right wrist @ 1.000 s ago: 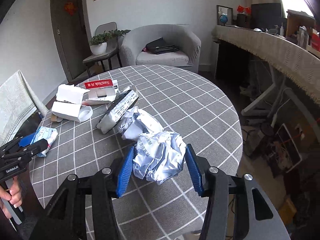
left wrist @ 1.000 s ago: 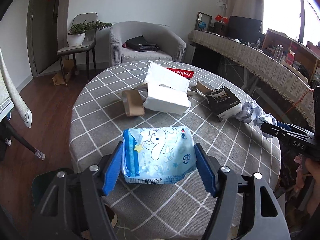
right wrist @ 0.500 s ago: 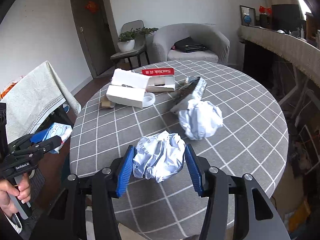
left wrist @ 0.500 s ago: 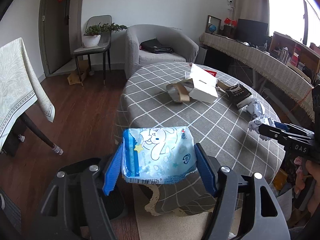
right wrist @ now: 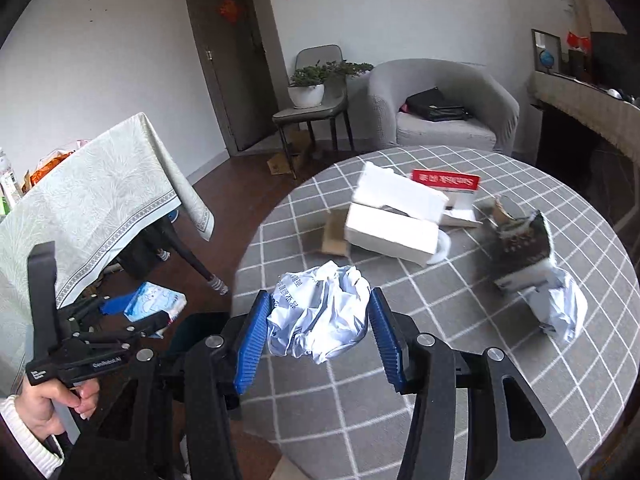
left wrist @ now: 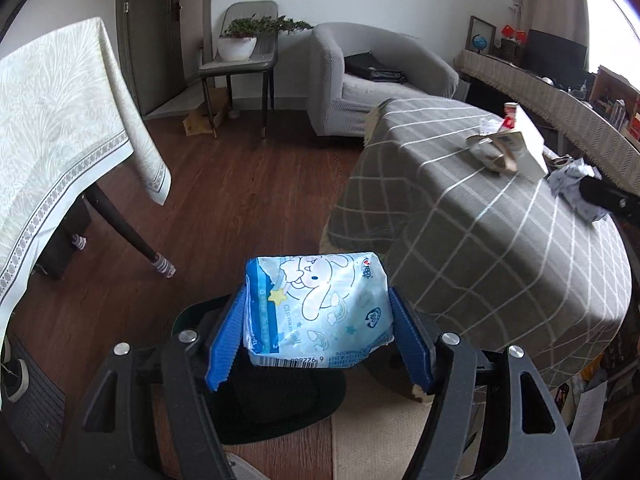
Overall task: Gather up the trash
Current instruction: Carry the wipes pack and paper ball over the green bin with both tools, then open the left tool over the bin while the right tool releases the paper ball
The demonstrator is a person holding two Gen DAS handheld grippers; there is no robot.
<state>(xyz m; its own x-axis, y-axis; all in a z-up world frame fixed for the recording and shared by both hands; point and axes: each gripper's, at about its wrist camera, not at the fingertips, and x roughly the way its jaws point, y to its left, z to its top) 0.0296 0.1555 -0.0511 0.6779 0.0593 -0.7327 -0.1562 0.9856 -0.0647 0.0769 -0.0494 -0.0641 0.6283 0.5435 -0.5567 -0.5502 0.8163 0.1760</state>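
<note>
You get soft daylight from a blown-out window (left wrist: 612, 20) far right of your claw. Motion blur smears the checked table (left wrist: 480, 240) ahead. Fisheye bends every edge; corners vignette black. Shadows stay faint.

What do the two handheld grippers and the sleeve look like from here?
Both are black plastic frames with silver screws. The left gripper and right gripper each carry two blue ribbed fingers. In the right wrist view, the left one shows a black pistol-style handle with small white lettering, too blurred to read. The left hand wears a white ribbed knit cuff. No cables show.
</note>
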